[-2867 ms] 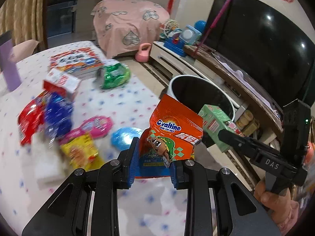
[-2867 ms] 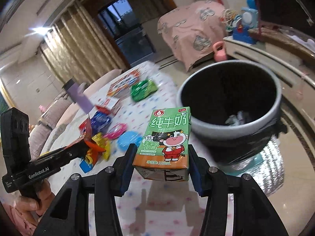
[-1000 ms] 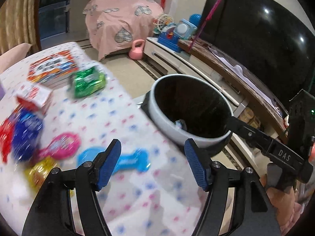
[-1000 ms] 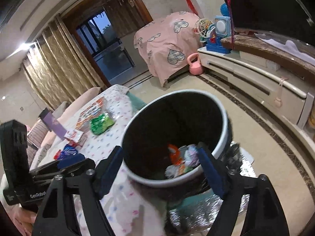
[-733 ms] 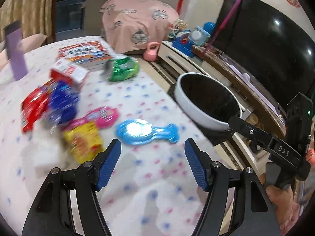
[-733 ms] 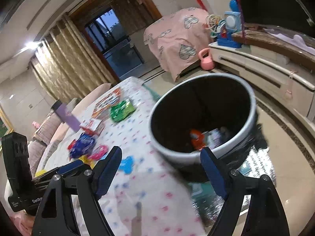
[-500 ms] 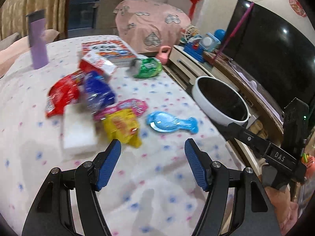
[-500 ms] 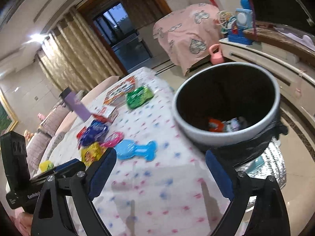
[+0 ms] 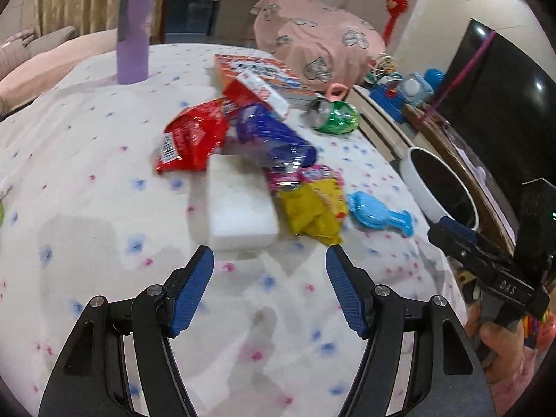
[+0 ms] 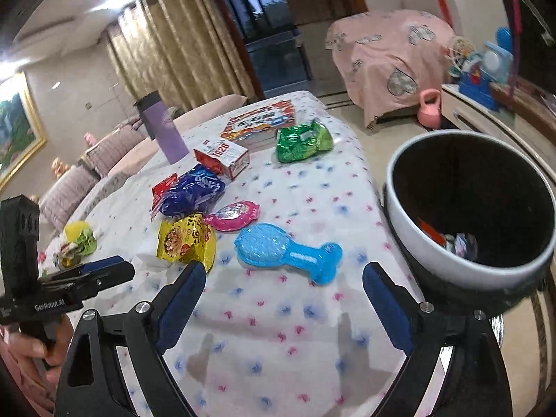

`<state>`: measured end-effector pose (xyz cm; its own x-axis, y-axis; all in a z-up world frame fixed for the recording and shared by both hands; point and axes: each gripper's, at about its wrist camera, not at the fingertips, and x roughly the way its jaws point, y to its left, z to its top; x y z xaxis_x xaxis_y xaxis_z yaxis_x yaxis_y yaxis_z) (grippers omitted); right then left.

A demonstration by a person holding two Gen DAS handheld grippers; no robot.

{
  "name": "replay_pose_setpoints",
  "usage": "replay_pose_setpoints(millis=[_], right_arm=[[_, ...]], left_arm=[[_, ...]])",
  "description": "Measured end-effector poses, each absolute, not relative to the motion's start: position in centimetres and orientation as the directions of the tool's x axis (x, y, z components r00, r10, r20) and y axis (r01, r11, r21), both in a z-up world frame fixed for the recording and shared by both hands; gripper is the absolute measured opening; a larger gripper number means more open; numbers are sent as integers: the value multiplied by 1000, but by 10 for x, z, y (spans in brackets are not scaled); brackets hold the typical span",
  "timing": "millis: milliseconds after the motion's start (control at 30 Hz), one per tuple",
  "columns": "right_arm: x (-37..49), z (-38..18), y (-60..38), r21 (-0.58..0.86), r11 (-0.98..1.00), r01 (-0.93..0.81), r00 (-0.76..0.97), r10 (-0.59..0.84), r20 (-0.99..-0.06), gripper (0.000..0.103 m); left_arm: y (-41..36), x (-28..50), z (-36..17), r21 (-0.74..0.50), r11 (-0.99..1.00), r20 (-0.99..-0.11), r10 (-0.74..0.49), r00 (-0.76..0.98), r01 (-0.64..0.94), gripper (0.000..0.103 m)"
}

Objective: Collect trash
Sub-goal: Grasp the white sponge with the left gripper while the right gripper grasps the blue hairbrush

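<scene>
Right wrist view: the trash bin stands at the right past the table's edge — a few crumpled wrappers lie at its bottom. On the spotted tablecloth a blue packet lies flat, narrow end toward the bin. Both the right gripper and left gripper tilt downward, jaws apart and empty — the left near a white box.

I see a purple tumbler upright on the dotted tablecloth, a pink kettlebell on the floor, beige curtains behind.
</scene>
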<state>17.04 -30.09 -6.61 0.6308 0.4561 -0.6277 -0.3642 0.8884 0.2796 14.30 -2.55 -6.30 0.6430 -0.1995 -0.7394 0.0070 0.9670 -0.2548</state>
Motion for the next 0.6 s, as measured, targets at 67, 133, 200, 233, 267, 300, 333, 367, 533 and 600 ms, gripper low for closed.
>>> replay_pose_setpoints(millis=[67, 133, 200, 233, 267, 300, 333, 367, 533, 600], right_arm=[[174, -67, -292, 257, 880, -399, 615, 465, -637, 93], [179, -69, -285, 240, 868, -435, 598, 477, -644, 93], [184, -70, -277, 202, 868, -454, 591, 462, -661, 93], [187, -70, -273, 180, 864, -470, 587, 458, -667, 93], [188, -69, -269, 171, 857, -486, 581, 463, -669, 93], [192, -70, -265, 156, 848, -507, 573, 467, -674, 93], [194, -70, -261, 136, 844, -519, 569, 459, -682, 93], [197, -71, -257, 113, 842, -527, 568, 448, -690, 93], [216, -88, -240, 48, 825, -563, 524, 401, -751, 91], [223, -98, -237, 41, 824, -566, 496, 380, -780, 84]], left_arm=[[-24, 148, -66, -247, 969, -751, -184, 634, -12, 68], [-23, 154, -69, -242, 970, -766, -174, 619, -26, 68], [-22, 159, -72, -244, 969, -772, -173, 611, -35, 68], [-20, 162, -72, -244, 969, -774, -172, 610, -37, 68], [-20, 165, -73, -238, 970, -775, -165, 609, -40, 68], [-20, 169, -73, -233, 972, -778, -160, 608, -42, 68], [-21, 171, -74, -230, 972, -779, -158, 607, -43, 68], [-23, 175, -75, -222, 974, -786, -152, 600, -43, 68], [-29, 190, -83, -191, 981, -807, -133, 575, -41, 68], [-29, 194, -86, -186, 982, -812, -129, 569, -43, 68]])
